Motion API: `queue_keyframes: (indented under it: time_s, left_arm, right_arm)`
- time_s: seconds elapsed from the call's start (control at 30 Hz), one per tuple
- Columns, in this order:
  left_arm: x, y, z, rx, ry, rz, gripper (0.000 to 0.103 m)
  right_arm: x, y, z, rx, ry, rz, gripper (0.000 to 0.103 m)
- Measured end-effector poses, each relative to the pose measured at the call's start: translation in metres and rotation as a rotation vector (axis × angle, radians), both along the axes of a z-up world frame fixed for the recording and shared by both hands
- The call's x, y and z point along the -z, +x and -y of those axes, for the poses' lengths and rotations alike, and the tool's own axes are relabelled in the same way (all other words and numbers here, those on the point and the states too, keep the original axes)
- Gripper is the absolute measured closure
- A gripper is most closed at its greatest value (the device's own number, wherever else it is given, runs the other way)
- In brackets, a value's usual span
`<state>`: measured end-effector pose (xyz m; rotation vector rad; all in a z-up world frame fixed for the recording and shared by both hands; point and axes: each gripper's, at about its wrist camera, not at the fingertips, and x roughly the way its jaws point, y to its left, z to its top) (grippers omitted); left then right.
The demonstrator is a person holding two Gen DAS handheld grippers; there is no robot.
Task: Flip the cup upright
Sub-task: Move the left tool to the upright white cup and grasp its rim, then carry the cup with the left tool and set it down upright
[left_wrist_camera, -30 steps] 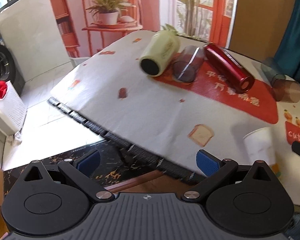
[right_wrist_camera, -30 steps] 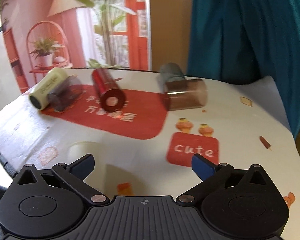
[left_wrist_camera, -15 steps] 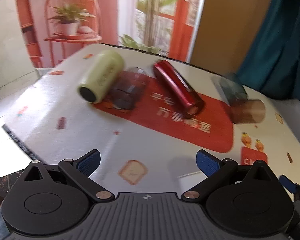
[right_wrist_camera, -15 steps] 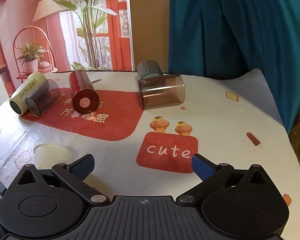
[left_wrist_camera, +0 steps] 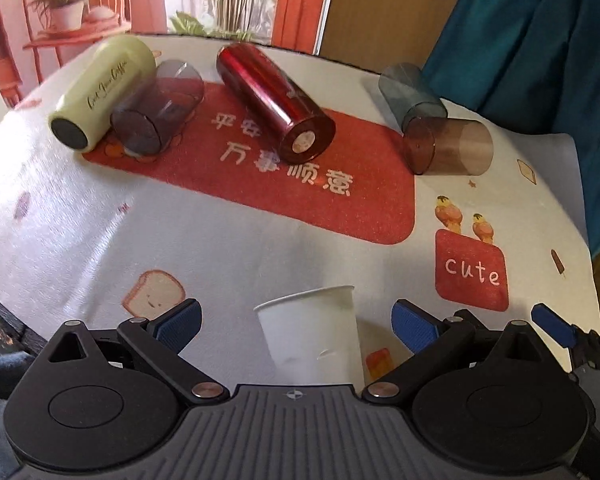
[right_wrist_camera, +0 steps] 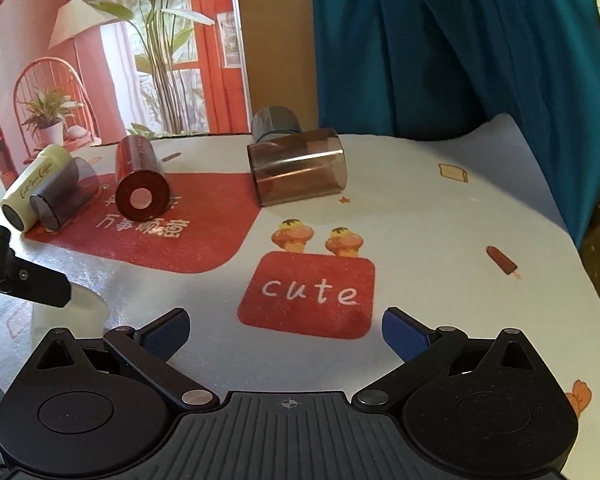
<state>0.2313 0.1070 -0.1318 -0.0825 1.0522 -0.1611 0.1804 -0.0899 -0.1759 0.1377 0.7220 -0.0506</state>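
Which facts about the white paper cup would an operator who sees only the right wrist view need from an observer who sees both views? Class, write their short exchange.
Operator: My view shows only a white edge at the far left. What is it?
Observer: The white paper cup, sitting between the fingers of the left gripper.
Operator: Is it gripped?
Observer: No. The jaws stand open, with bare tablecloth showing in a gap on each side of the cup.

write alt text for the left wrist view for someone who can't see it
A white paper cup stands between the open left gripper fingers on a patterned tablecloth. Behind it five cups lie on their sides, including a red tumbler and a cream tumbler.
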Motion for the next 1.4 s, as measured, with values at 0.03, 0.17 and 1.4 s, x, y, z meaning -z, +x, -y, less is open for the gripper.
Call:
queue_keyframes:
  time_s: [0.03,0.17,1.4]
  left_arm:
    - [0.003,0.002,-0.001,0.0,-0.011,-0.014,0.002]
    - [0.011,0.003,-0.002,0.015,-0.023,-0.046,0.011]
    - [0.002,-0.008,-0.014,0.039,0.09,0.189,0.042]
  right_arm:
    - [0.0,0.0,-0.001,-0.003,-0.001,-0.001,0.001]
    - [0.001,0.0,-0.001,-0.004,0.0,-0.004,0.001]
    - [0.001,-0.002,-0.009,-0.023,-0.023,-0.013,0.001]
